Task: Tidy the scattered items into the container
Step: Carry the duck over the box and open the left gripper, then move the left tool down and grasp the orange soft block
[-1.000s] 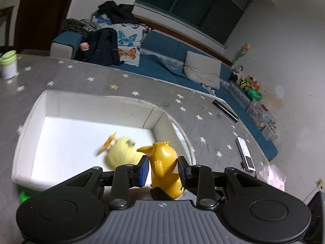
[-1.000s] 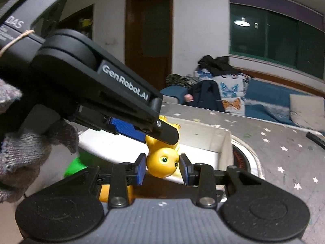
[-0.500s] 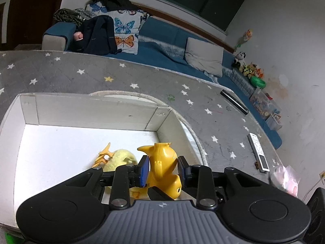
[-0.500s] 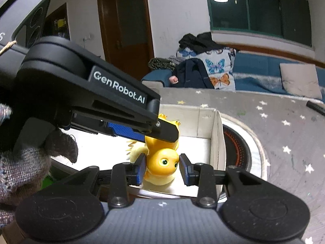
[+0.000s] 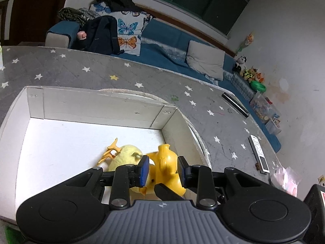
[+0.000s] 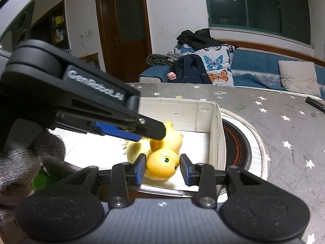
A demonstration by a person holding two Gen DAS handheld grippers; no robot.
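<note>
A glossy yellow toy figure (image 5: 167, 167) lies in the near right corner of the white box (image 5: 97, 107), next to a pale yellow fluffy chick toy (image 5: 126, 155). My left gripper (image 5: 163, 171) is open, its blue pads on either side of the figure with gaps. In the right wrist view the figure's head (image 6: 161, 165) sits between the pads of my right gripper (image 6: 163, 171), which is open too. The left gripper's finger (image 6: 130, 124) crosses above the figure there. The box wall (image 6: 218, 134) is just right of it.
The box stands on a grey star-patterned table (image 5: 203, 105) beside a round mat (image 6: 237, 142). A black bar (image 5: 234, 104) and a white remote (image 5: 259, 154) lie at the right. A green object (image 6: 41, 180) is left of the box. A blue sofa (image 5: 172, 40) is behind.
Both grippers have opened and let go of the yellow figure. It has dropped from upright between the pads to lying on the box floor beside the chick.
</note>
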